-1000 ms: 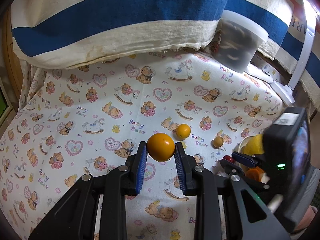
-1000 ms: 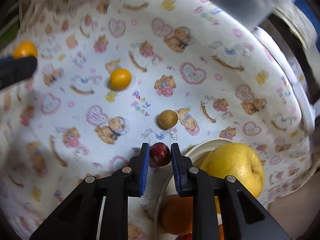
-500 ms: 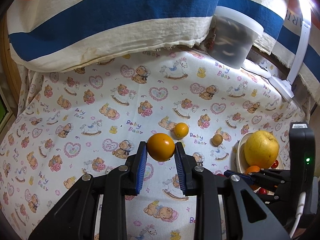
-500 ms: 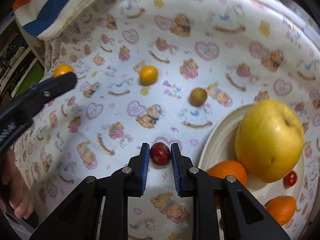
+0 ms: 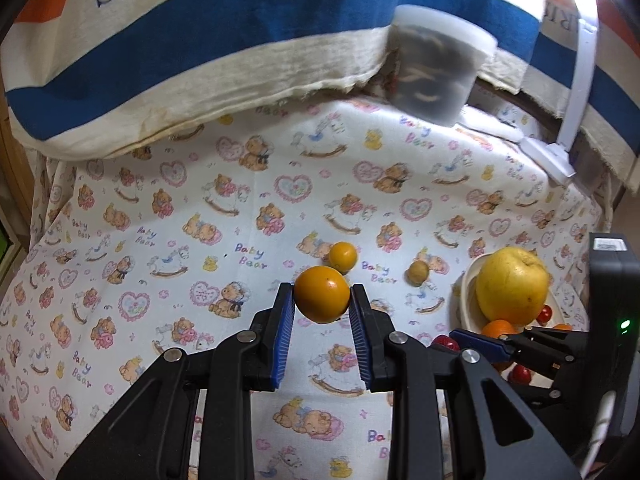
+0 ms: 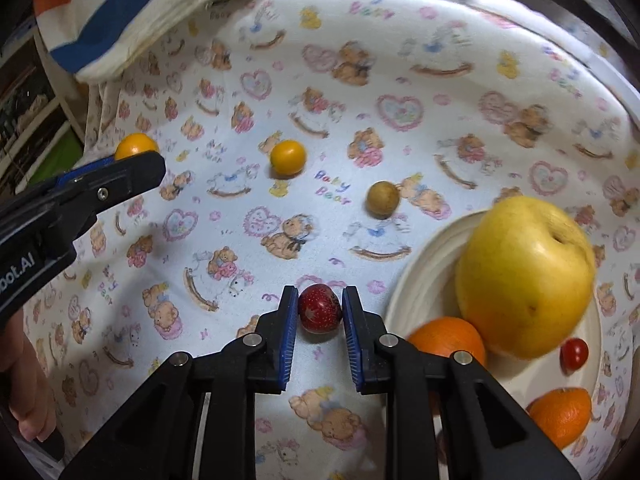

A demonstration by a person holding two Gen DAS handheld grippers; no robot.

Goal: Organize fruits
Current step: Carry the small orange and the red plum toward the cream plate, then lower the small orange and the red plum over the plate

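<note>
**Both claws loaded, plate half filled**

From the left wrist: the left claw [image 5: 322, 300] is clamped on an orange-yellow round fruit [image 5: 322, 299], blue pads pressing both its sides, held up above the teddy-bear printed cloth [image 5: 160, 240] that covers the bench. Just beyond it a smaller yellow fruit [image 5: 343, 256] lies loose on the cloth, and to its right a little brownish fruit [image 5: 418, 272]. At the right edge stands a white plate [image 5: 464, 292] with a big yellow apple-like fruit [image 5: 512, 284], an orange [image 5: 498, 327] and small red fruits beside it. The right claw [image 5: 452, 340] reaches in low in front of that plate, partly hiding it, its black body filling the right corner. At the back a striped blue, white and orange fabric [image 5: 240, 20] hangs over the cloth's far edge, with a translucent lidded tub [image 5: 436, 68] and a white lamp arm [image 5: 580, 72] beside it.

From the right wrist: the right claw [image 6: 319, 310] is closed tight on a dark red speckled fruit [image 6: 319, 309], held just left of the white plate's rim [image 6: 424, 272]. On the plate sit the large yellow fruit [image 6: 524, 276], two oranges [image 6: 448, 340] [image 6: 560, 416] and a small red cherry-sized fruit [image 6: 574, 354]. The yellow fruit [image 6: 288, 157] and the brownish fruit [image 6: 383, 199] lie apart on the cloth [image 6: 400, 80]. The left claw [image 6: 136, 152] juts in from the left with its fruit [image 6: 134, 145] peeping above the finger; a hand [image 6: 28, 392] shows at the lower left edge.
</note>
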